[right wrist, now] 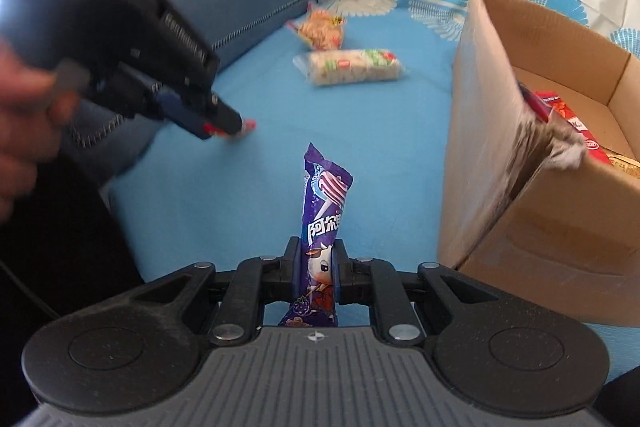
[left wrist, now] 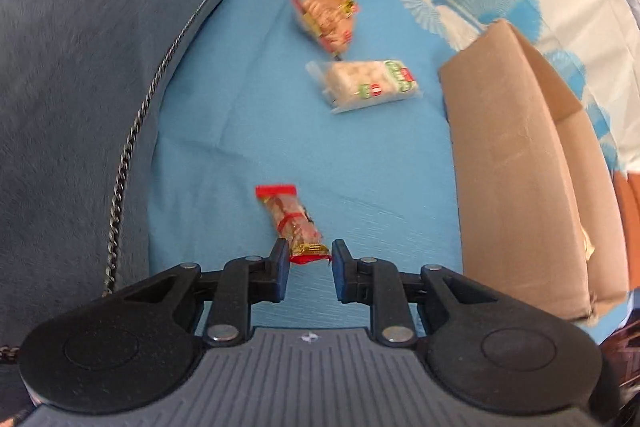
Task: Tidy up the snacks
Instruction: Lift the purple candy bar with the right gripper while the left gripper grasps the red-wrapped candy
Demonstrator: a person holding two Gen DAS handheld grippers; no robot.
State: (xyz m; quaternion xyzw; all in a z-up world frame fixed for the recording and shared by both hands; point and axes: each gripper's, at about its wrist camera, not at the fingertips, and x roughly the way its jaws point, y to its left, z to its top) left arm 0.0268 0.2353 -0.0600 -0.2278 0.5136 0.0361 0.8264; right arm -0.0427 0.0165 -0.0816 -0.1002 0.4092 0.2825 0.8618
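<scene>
Blue cloth (left wrist: 240, 115) covers the surface where the snacks lie, with a dark blue cushion (left wrist: 88, 27) along its left edge. The left gripper (left wrist: 310, 261) has its fingers (left wrist: 280, 267) spread apart on either side of the near end of a red-ended snack bar (left wrist: 294, 223), which rests flat on the cloth; the pads do not seem to press it. Farther off lie a white rice-cracker pack (left wrist: 366, 85) and, just beyond it, an orange snack bag (left wrist: 326, 15). The right gripper (right wrist: 316, 273) has its fingers (right wrist: 291, 267) closed on a purple candy packet (right wrist: 326, 203), which stands upright above the cloth. A cardboard box (right wrist: 520, 219) stands to the right, open, with a red package (right wrist: 560, 111) inside.
</scene>
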